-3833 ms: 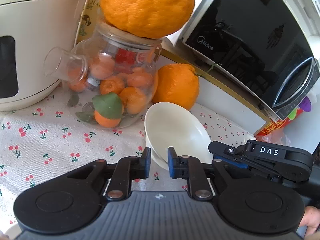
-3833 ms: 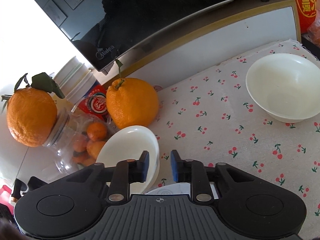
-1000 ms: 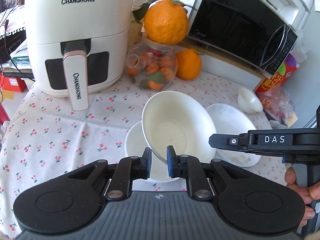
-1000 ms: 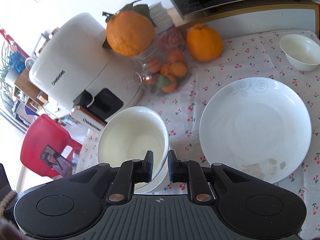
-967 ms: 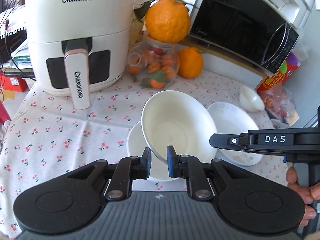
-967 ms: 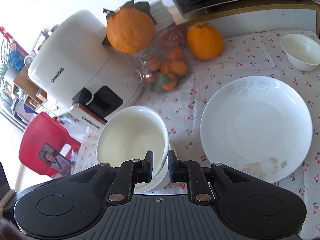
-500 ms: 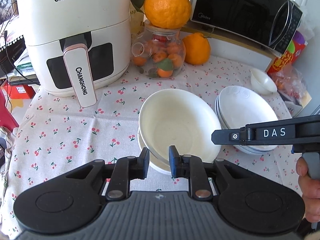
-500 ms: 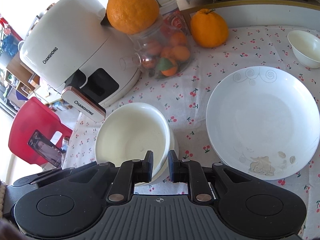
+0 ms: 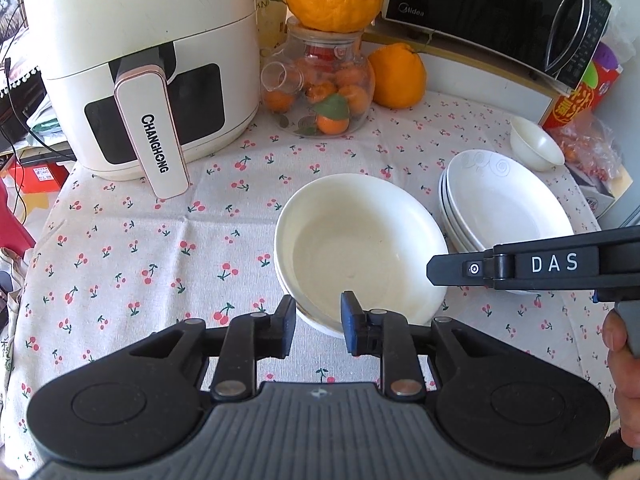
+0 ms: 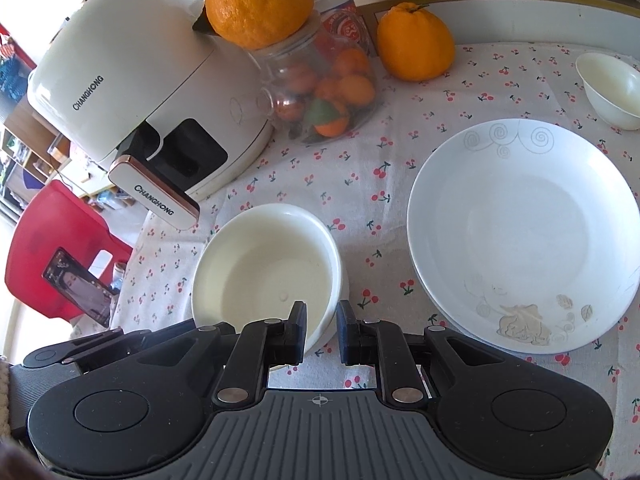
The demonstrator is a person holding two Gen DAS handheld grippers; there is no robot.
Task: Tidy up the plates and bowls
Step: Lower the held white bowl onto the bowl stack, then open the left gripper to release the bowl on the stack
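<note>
White bowl (image 9: 360,248) now nested; left fingers (image 9: 285,322) loosened

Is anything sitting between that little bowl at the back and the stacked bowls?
Yes: the pile of plates lies partly between the little bowl and the stacked bowls; it is low, so lifting over should work.

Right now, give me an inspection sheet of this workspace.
Surface: cherry-print tablecloth, creased.
Job's things: large cream bowl nested in another; white swirl-patterned plates stacked beside it; small cream bowl apart, behind.
Clutter: white air fryer, glass jar of oranges, black microwave.
Grippers: left gripper jaws have just been opening, bowl rim between, unpressed; right gripper shut on same rim.
Cables: dark cables beyond table's left edge.
Surroundings: red plastic chair holding a phone.
</note>
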